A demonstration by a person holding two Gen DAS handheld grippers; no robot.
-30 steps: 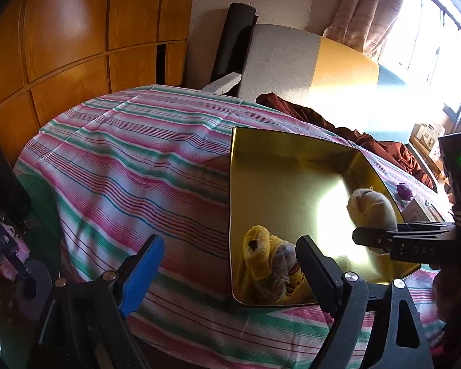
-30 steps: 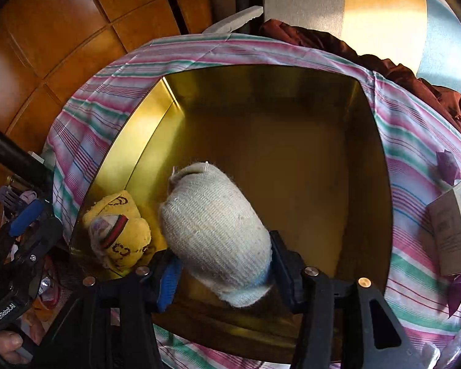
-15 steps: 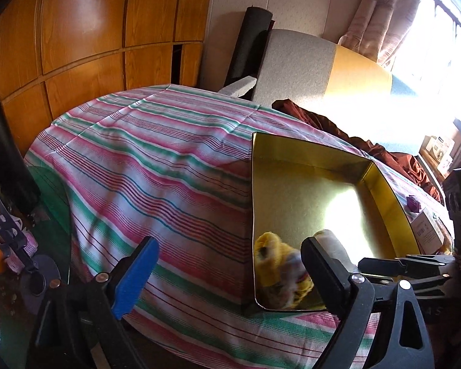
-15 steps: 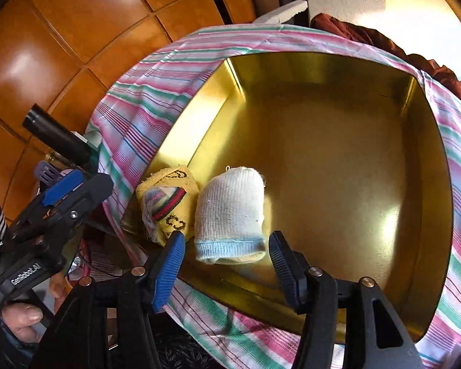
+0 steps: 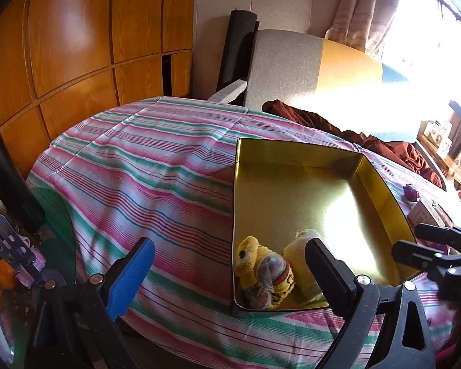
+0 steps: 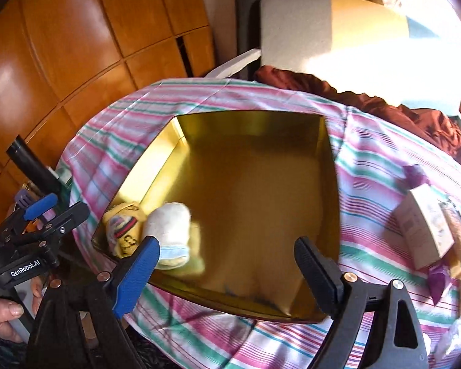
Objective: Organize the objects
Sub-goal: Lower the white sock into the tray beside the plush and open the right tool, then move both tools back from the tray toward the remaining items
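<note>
Inside one gold tin [image 6: 255,129], two rolled socks [image 6: 169,230].

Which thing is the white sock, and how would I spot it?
Find the gold tin on the striped bedspread. In its near left corner lie two rolled socks. The white sock is plain with a pale blue cuff; the yellow sock beside it is patterned.

Right gripper [image 6: 227,255] jaws just opened wide — nothing between them. White sock [image 6: 169,230] was clamped, now lies in gold tin [image 6: 261,129] near-left corner, apparently touching yellow sock [image 6: 123,227]. Left gripper [image 5: 230,270] opened further — empty.
</note>
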